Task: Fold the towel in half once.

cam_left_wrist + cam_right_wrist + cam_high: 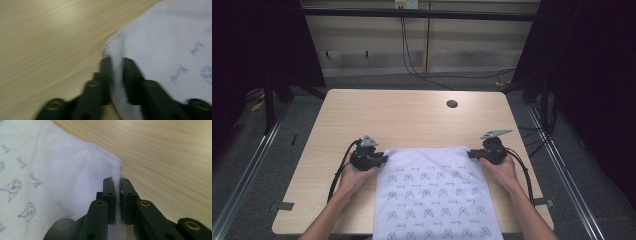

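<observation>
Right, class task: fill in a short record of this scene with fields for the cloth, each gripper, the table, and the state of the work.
cloth: white towel with a pale blue print, lying flat, its near end hanging over the table's front edge
left gripper: jaws shut on the towel's far left corner, hem pinched between them
right gripper: jaws shut on the towel's far right corner
table: light wood, with a dark round hole near its far right
state: both far corners gripped, towel not yet folded
</observation>
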Tool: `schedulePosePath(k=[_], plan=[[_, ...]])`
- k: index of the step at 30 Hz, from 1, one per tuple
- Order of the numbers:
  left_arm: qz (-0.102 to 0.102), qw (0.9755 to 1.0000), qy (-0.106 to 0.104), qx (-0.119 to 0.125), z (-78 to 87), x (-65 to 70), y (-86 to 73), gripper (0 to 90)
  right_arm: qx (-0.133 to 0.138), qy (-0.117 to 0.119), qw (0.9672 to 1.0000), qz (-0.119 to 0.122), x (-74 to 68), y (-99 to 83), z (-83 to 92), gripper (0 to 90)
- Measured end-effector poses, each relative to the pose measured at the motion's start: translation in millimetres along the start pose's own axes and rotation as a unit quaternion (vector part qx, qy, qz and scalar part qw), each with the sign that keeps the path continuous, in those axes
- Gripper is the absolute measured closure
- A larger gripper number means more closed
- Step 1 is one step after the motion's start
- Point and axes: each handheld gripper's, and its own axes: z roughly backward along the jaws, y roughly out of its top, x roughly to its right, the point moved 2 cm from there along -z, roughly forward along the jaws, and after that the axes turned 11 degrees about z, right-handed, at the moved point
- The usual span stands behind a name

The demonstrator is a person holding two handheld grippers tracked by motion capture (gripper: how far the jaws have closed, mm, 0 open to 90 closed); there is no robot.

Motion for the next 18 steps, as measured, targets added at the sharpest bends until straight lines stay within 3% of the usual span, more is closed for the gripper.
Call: schedulePosePath(k=[2, 4, 5, 9, 10, 11, 12, 13, 14, 16, 18], plan=[[0.007, 1.0000, -0.006, 0.002, -1.7, 1.3, 2.1, 86.9, 0.020, 0.006, 0.9998, -0.006, 0.8, 3.9, 5.9, 85.1], [0.036, 0.9979, -0.032, 0.043, 9.3, -4.0, 15.5, 87.1, 0.041, 0.007, 0.9991, -0.008, 2.6, 12.8, 17.3, 85.3], [0.036, 0.9979, -0.032, 0.043, 9.3, -4.0, 15.5, 87.1, 0.050, 0.005, 0.9987, -0.006, 4.2, 17.4, 21.7, 85.3], [0.023, 0.9946, -0.036, 0.094, 37.7, -4.6, 52.6, 87.1, 0.074, -0.008, 0.9972, -0.007, 10.2, 38.9, 37.1, 85.4], [0.019, 0.9928, -0.036, 0.113, 47.9, -2.9, 67.4, 87.1, 0.098, -0.020, 0.9950, -0.002, 16.1, 62.0, 51.7, 85.4], [0.010, 0.9904, -0.034, 0.133, 63.6, -1.6, 88.7, 87.1, 0.107, -0.022, 0.9940, 0.000, 18.2, 70.1, 57.2, 85.4], [0.010, 0.9904, -0.034, 0.133, 63.6, -1.6, 88.7, 87.1, 0.107, -0.022, 0.9940, 0.000, 18.2, 70.1, 57.2, 85.4], [0.004, 0.9890, -0.031, 0.145, 73.1, -1.7, 100.3, 87.1, 0.128, -0.035, 0.9911, 0.002, 23.6, 90.8, 72.6, 85.4], [0.008, 0.9861, -0.035, 0.162, 81.7, -2.5, 110.9, 87.1, 0.128, -0.035, 0.9911, 0.002, 23.6, 90.8, 72.6, 85.4], [0.026, 0.9791, -0.045, 0.197, 96.0, -5.0, 126.8, 87.1, 0.155, -0.038, 0.9872, -0.001, 29.3, 107.9, 86.4, 85.5], [0.035, 0.9750, -0.056, 0.212, 104.3, -3.1, 133.7, 87.0, 0.176, -0.041, 0.9836, -0.002, 33.4, 121.0, 100.0, 85.6]])
